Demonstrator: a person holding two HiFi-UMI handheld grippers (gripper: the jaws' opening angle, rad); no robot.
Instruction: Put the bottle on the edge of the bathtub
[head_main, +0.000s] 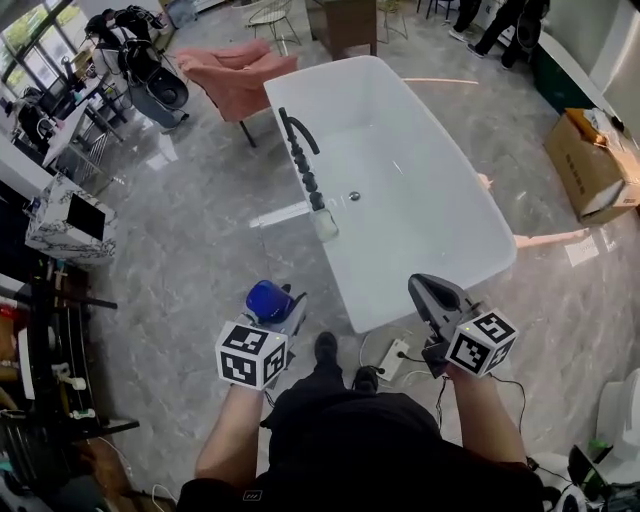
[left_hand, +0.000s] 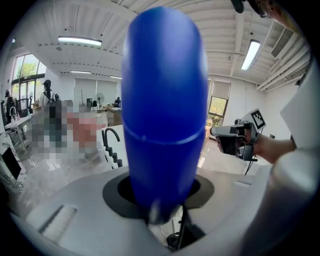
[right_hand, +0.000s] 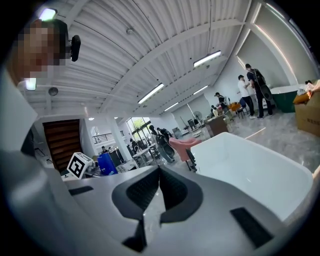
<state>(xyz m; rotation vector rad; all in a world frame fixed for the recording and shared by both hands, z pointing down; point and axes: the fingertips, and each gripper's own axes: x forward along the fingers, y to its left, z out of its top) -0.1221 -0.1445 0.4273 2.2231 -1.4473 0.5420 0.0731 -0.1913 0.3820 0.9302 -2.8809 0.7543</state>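
Observation:
A blue bottle (head_main: 268, 300) stands up between the jaws of my left gripper (head_main: 282, 312), which is shut on it, over the floor just left of the tub's near end. In the left gripper view the bottle (left_hand: 164, 110) fills the middle and hides the fingertips. The white bathtub (head_main: 287, 118) lies ahead, with a black faucet (head_main: 300, 150) on its left rim. My right gripper (head_main: 427, 290) hovers by the tub's near right corner, shut with nothing in it. In the right gripper view the pads (right_hand: 159, 192) meet, with the tub (right_hand: 250, 170) to the right and the bottle (right_hand: 106, 162) to the left.
A small pale object (head_main: 325, 225) sits on the left rim below the faucet. A pink armchair (head_main: 240, 75) stands left of the tub's far end, and a cardboard box (head_main: 590, 165) at the right. A power strip (head_main: 393, 358) and cables lie on the floor by my feet.

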